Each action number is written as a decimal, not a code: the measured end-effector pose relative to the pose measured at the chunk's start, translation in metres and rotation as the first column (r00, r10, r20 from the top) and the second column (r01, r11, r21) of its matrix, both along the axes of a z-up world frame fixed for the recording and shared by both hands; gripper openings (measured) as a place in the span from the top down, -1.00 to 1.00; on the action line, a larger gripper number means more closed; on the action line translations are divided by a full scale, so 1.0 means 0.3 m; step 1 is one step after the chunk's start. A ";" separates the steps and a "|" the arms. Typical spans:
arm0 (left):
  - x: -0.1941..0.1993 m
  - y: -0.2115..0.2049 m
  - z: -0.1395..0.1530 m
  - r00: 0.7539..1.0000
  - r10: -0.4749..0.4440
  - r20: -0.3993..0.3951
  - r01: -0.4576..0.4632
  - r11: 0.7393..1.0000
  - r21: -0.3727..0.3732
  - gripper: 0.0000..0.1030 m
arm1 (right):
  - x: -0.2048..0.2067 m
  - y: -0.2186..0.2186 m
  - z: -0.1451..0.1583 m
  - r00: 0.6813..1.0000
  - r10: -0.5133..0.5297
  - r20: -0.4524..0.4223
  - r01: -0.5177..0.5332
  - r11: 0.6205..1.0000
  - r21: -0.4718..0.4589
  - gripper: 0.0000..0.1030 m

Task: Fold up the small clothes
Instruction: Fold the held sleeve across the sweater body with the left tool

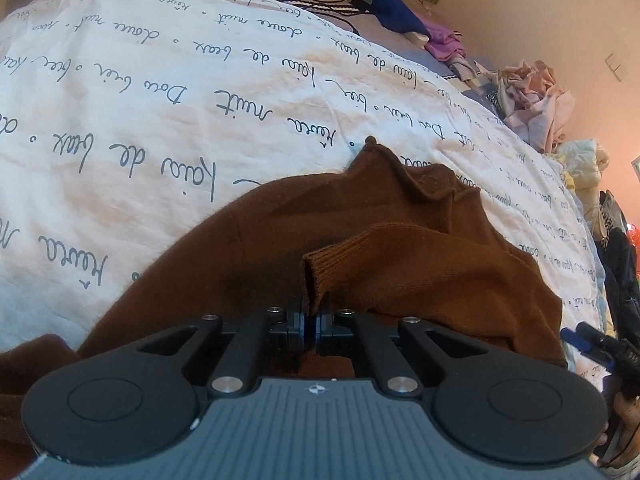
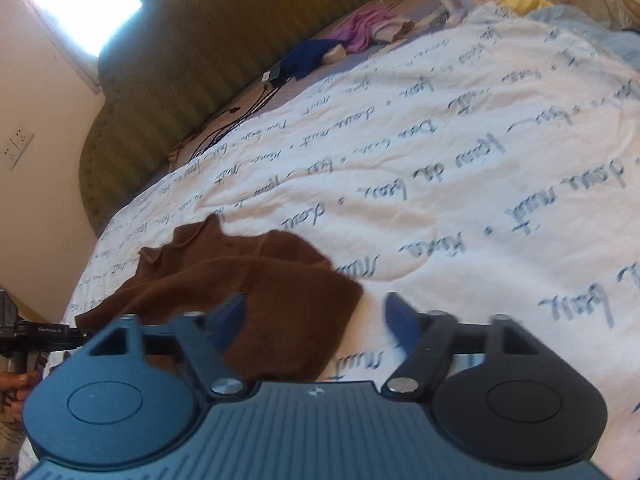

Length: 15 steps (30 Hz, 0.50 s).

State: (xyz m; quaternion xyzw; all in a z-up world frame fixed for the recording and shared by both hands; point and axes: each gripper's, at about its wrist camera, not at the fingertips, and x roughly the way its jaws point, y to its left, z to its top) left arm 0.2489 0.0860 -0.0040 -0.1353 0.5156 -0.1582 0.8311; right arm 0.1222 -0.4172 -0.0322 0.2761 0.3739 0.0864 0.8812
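Pinching a ribbed sleeve cuff of the brown sweater in my left gripper at lower centre of the bed, I am judging folding barely begun, my right gripper hovering with jaws spread.

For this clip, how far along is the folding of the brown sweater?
Early to midway. Done: the brown sweater lies on the script-print bedspread. In hand: the left gripper pinches the ribbed sleeve cuff. Left: the open right gripper holds nothing; the body looks rumpled, not yet a tidy fold.
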 end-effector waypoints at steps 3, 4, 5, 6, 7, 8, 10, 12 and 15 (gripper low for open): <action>-0.002 0.000 0.025 1.000 -0.015 -0.013 0.014 0.999 -0.039 0.93 | -0.012 0.066 -0.049 0.999 0.025 -0.028 -0.023 0.998 0.062 -0.75; -0.002 0.004 0.035 1.000 -0.015 -0.023 0.014 0.998 -0.064 0.93 | -0.016 0.083 -0.065 0.999 0.038 -0.021 -0.036 0.995 0.089 -0.73; -0.001 0.011 0.046 0.999 -0.019 -0.033 0.016 0.996 -0.089 0.93 | -0.018 0.105 -0.072 0.999 0.050 -0.017 -0.049 0.995 0.083 -0.66; -0.002 0.020 0.062 0.999 -0.020 -0.038 0.015 0.994 -0.106 0.93 | -0.016 0.128 -0.071 0.998 0.056 -0.016 -0.055 0.998 0.033 0.07; -0.004 0.034 0.081 0.999 -0.017 -0.041 0.012 0.992 -0.126 0.93 | -0.003 0.142 -0.069 0.997 0.065 -0.042 -0.066 0.998 -0.016 0.84; -0.007 0.050 0.106 0.999 -0.018 -0.045 0.011 0.988 -0.153 0.93 | 0.004 0.134 -0.065 0.996 0.075 -0.044 -0.075 0.997 -0.001 0.85; -0.014 0.091 0.147 0.998 -0.019 -0.065 0.005 0.977 -0.213 0.93 | 0.004 0.119 -0.026 0.991 0.128 -0.029 -0.129 0.990 -0.053 0.86; -0.020 0.127 0.178 0.997 -0.021 -0.074 0.004 0.973 -0.231 0.93 | 0.000 0.092 0.012 0.982 0.188 -0.029 -0.190 0.976 -0.104 0.86; -0.018 0.154 0.181 0.997 -0.017 -0.078 0.003 0.985 -0.171 0.93 | 0.019 0.049 0.037 0.966 0.251 -0.059 -0.257 0.956 -0.145 0.86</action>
